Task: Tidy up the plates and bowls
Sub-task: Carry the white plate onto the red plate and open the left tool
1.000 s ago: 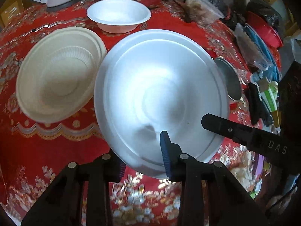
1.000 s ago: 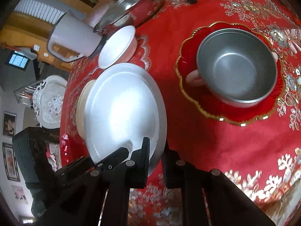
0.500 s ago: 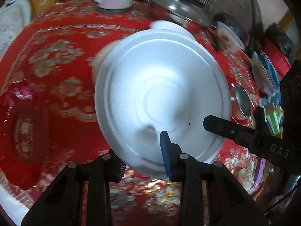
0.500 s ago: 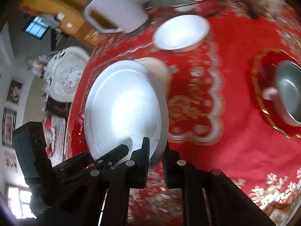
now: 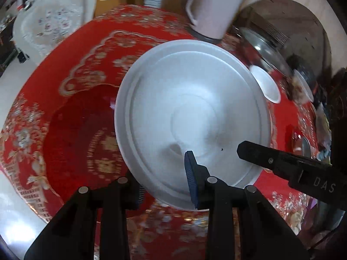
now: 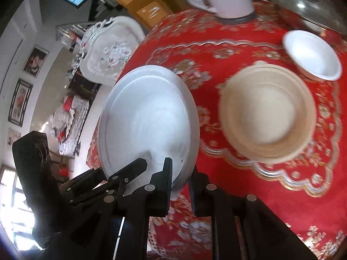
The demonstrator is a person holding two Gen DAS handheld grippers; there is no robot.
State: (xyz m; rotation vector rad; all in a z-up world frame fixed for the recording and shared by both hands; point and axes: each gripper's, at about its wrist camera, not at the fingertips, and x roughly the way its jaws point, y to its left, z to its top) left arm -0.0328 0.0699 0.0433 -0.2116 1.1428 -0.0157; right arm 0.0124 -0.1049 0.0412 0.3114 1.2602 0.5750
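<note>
Your 2 hand-held grippers both grip 1 large white plate (image 5: 190,117), held up above the worktop (image 6: 238,47), which is covered in a red and gold patterned cloth.

Left hand-held gripper (image 5: 167,186): its 2 fingers are closed on the plate's near rim, 1 blue pad (image 5: 190,179) lying on the upper face and the other finger below the rim.

Right hand-held gripper (image 6: 181,182): its 2 fingers are likewise pinched on the near edge of the same plate, just right of the left one's fingers; in the left wrist view it enters as a black bar from the right.

Under the plate's left half, in the left wrist view, lies 1 red dish (image 5: 82,143) with a gold pattern, near the worktop's left edge.

Right of the plate, in the right wrist view, 1 beige bowl (image 6: 267,112) sits on the cloth, and farther right and beyond it 1 small white bowl (image 6: 312,55).

At the far edge stand 1 white jug (image 5: 213,10) and 1 glass pot lid (image 6: 303,6).

1 white ornate chair (image 5: 52,19) stands beyond the worktop at far left.
</note>
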